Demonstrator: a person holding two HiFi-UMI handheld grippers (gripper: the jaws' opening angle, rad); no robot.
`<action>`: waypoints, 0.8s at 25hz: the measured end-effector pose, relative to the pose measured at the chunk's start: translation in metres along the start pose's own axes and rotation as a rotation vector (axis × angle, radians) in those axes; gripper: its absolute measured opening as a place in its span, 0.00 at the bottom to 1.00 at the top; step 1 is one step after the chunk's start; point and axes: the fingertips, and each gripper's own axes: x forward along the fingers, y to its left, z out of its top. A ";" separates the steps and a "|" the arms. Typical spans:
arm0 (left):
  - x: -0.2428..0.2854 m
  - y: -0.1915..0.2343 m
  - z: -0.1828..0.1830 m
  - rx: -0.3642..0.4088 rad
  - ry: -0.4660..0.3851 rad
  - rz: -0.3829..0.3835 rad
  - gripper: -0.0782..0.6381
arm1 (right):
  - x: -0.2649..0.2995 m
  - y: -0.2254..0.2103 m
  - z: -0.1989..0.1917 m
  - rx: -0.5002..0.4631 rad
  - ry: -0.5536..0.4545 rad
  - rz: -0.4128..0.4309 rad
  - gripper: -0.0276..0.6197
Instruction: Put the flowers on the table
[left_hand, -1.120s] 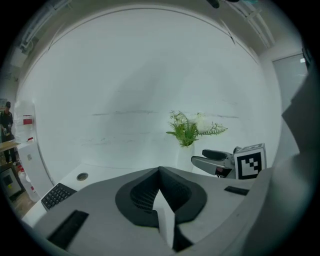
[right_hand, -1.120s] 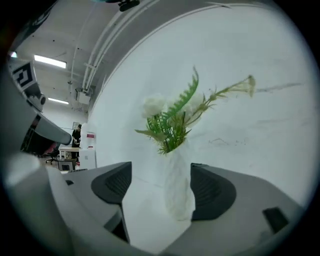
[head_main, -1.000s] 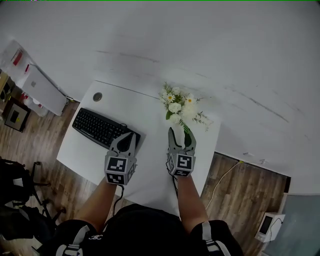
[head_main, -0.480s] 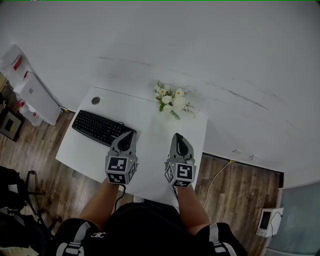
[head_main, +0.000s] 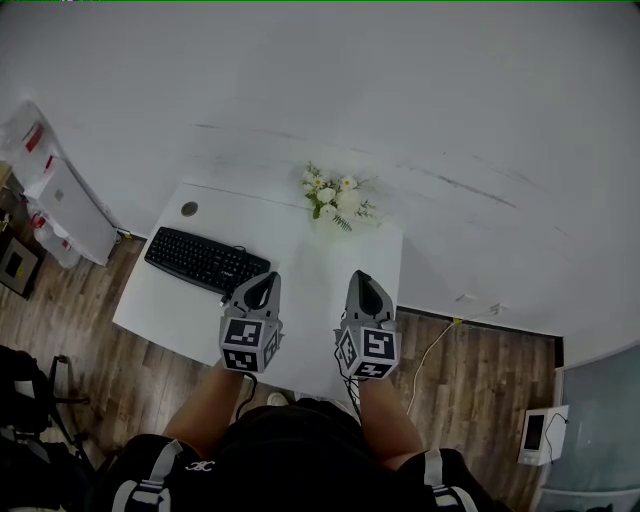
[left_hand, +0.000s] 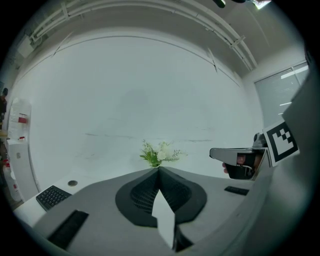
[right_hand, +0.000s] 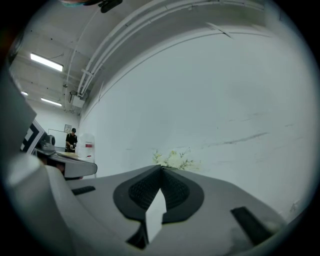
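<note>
Nearest us, both grippers hang over the near edge of the white table (head_main: 165, 300), side by side and well apart from the flowers. The left gripper (head_main: 265, 281) has its jaws brought together at the tips with nothing between them. The right gripper (head_main: 362, 279) is closed the same way and is also empty. Further out, a black keyboard (head_main: 205, 260) lies on the table's left half. The bunch of flowers (head_main: 335, 197) rests at the far edge, close to the white wall (head_main: 400, 80).

We judge the bunch to be light and soft, with white blossoms and fine sprigs that would crush or shed under the pads. If we had to take it again, we would grip low on the green stems, which seem to point toward us. We would close gently, since thin stems can slip or bend.
</note>
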 end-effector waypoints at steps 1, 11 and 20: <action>-0.001 -0.002 0.000 0.004 0.001 -0.005 0.11 | -0.003 0.001 0.002 0.001 -0.006 -0.002 0.04; -0.010 -0.001 -0.001 0.016 -0.002 -0.033 0.11 | -0.016 0.012 0.001 -0.021 -0.008 -0.007 0.04; -0.012 0.007 -0.002 0.013 -0.002 -0.046 0.11 | -0.017 0.019 -0.001 -0.026 0.000 -0.021 0.04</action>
